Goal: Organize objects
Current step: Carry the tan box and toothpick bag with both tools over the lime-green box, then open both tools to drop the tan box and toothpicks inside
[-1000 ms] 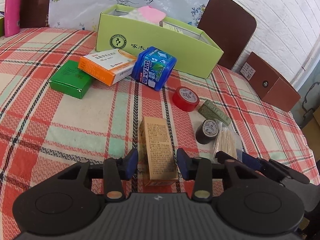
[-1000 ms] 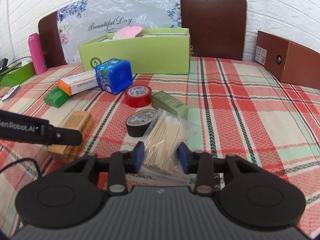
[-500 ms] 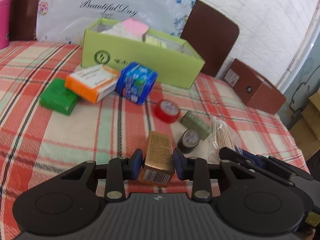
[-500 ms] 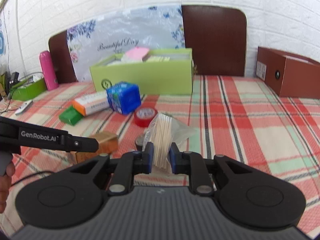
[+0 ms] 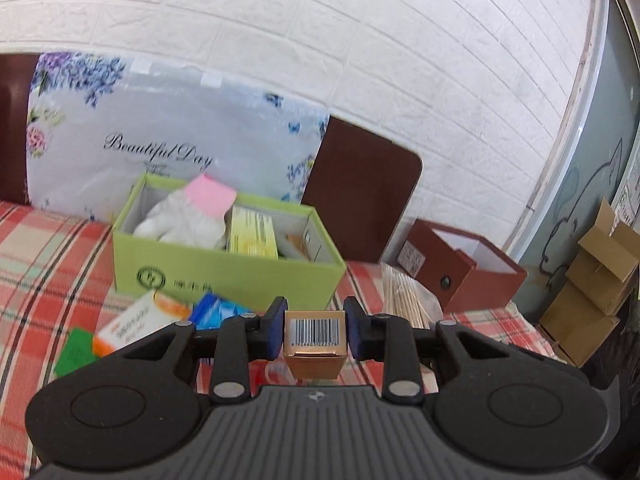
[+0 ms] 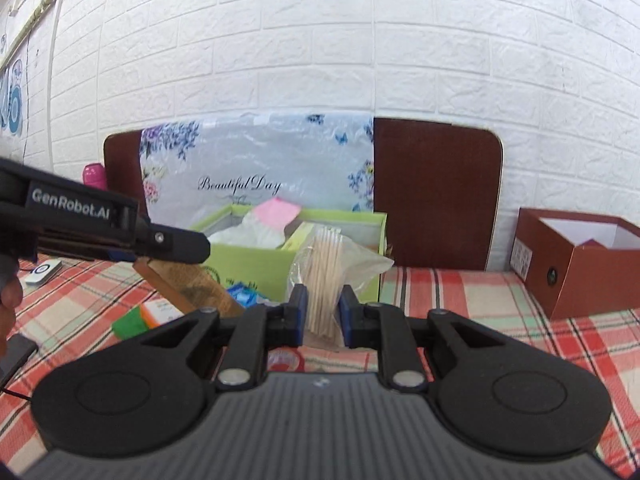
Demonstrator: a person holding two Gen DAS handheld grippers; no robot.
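Note:
My left gripper [image 5: 315, 330] is shut on a gold-brown carton [image 5: 315, 338], barcode end toward the camera, held up off the table in front of the open green box [image 5: 224, 270]. My right gripper [image 6: 322, 316] is shut on a clear bag of toothpicks [image 6: 326, 276], also lifted, in front of the green box [image 6: 256, 266]. The box holds a white glove, a pink pad and a yellow pack. The left gripper and its carton [image 6: 188, 284] show at the left of the right wrist view. The toothpick bag also shows in the left wrist view [image 5: 404, 298].
An orange-white box [image 5: 140, 320], a green box [image 5: 76, 352] and a blue pack [image 5: 218, 312] lie on the plaid tablecloth [image 5: 44, 276] before the green box. A red tape roll [image 6: 285, 359] lies under my right gripper. An open brown box [image 6: 576, 264] stands at the right.
Both grippers have closed on their objects and lifted them off the table, tilting up and moving toward the green box.

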